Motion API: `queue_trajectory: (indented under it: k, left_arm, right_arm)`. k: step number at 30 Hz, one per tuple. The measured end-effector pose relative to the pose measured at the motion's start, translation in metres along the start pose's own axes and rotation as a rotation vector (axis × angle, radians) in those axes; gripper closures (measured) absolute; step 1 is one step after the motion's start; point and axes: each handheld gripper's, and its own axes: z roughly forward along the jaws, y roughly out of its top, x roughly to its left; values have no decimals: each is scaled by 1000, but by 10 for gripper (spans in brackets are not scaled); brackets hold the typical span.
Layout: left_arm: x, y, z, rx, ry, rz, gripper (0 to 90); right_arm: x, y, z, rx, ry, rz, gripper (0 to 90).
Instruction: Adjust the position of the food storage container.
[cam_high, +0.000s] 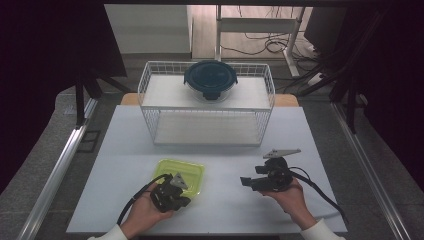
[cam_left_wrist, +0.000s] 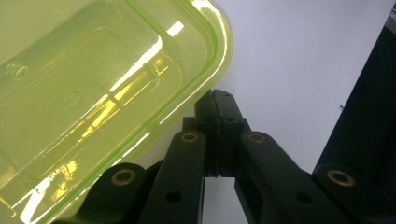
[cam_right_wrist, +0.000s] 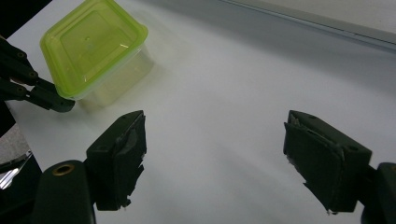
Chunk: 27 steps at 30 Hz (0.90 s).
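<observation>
High view: wire basket (cam_high: 150, 87) with dark-lidded bowl (cam_high: 210, 78) beyond green container (cam_high: 192, 172)

Grey floor (cam_high: 40, 150), dark curtains (cam_high: 50, 45), cables (cam_high: 270, 47) behind.

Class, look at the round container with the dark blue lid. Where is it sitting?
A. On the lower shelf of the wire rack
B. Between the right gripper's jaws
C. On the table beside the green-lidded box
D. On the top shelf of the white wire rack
D: in the high view the round container rests on the top shelf of the white wire rack, far from both grippers.
</observation>
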Motion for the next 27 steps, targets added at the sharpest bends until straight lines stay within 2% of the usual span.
queue_trajectory:
  k: [4,7,11,14,15,18,19,22,24,27]
  left_arm:
    - [-1,-2,-3,-2,-24,-9,900]
    - [-3,-5,-11,-16,-42,-9,900]
    - [5,-9,-36,-73,-34,-33,900]
    - [20,-14,-57,-134,4,-85,900]
    - [25,-16,-61,-145,10,-102,900]
    - [48,-24,-76,-168,72,-176,899]
    - [53,-26,-78,-172,77,-194,900]
    - [72,-34,-83,-171,131,-240,900]
    - [85,-40,-81,-150,158,-281,900]
    - [98,-48,-73,-120,168,-326,900]
  right_arm:
    - [0,0,0,-1,-1,3,206]
    - [0,0,-1,-3,-1,7,206]
    - [-1,0,-2,-8,-2,7,206]
    - [-1,0,-2,-10,-4,11,206]
    - [-1,0,-2,-8,-3,14,206]
    - [-1,0,-2,-8,-4,15,206]
    - [-1,0,-2,-7,-4,14,206]
    - [-2,0,-1,-5,-6,15,206]
    - [-2,0,0,-7,-7,13,206]
    - [-2,0,0,-6,-6,14,206]
